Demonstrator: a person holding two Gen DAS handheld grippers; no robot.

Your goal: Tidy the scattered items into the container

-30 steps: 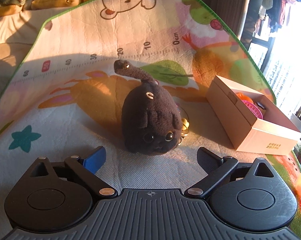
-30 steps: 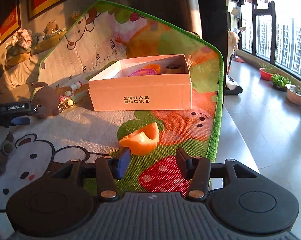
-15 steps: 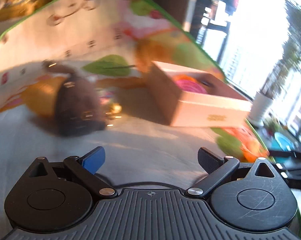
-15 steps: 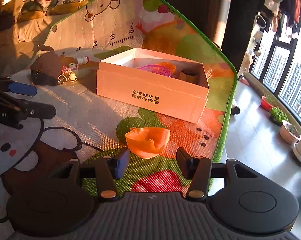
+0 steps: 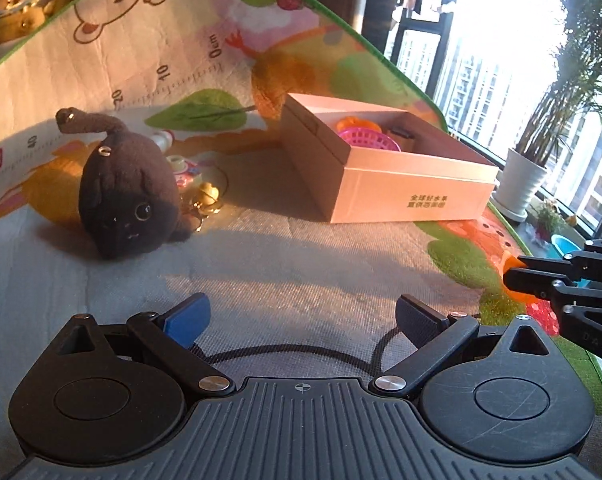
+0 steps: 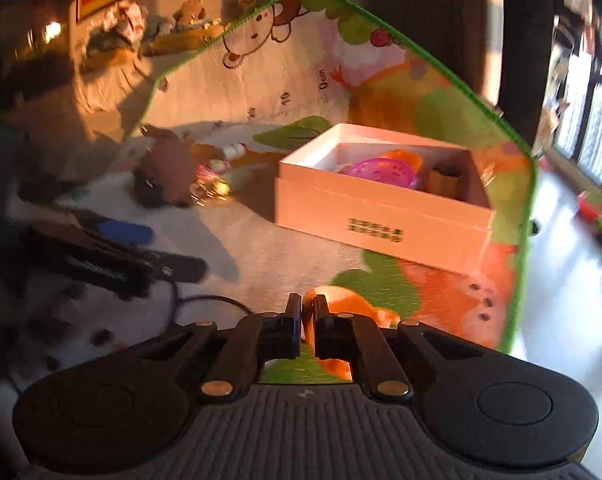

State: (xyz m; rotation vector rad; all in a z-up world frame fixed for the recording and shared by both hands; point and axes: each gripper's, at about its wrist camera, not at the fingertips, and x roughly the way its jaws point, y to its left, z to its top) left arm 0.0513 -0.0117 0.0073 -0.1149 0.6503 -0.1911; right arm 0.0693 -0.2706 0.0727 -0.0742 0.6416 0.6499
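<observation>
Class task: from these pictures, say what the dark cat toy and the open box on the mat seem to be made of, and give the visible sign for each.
Dark cat toy: looks like plush fabric, matte and fuzzy, with a soft rounded shape and glossy bead eyes.
Open box: probably cardboard or paperboard, smooth and pale, with thin straight walls, crisp folded edges and printed text on its side.

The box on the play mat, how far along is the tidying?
Done: the box already holds a pink basket, an orange piece and a brown item. In hand: the right tool has just closed on the orange cup's rim. Left: the dark plush cat, its keychain trinkets and a small bottle. The left tool is open, empty.
</observation>
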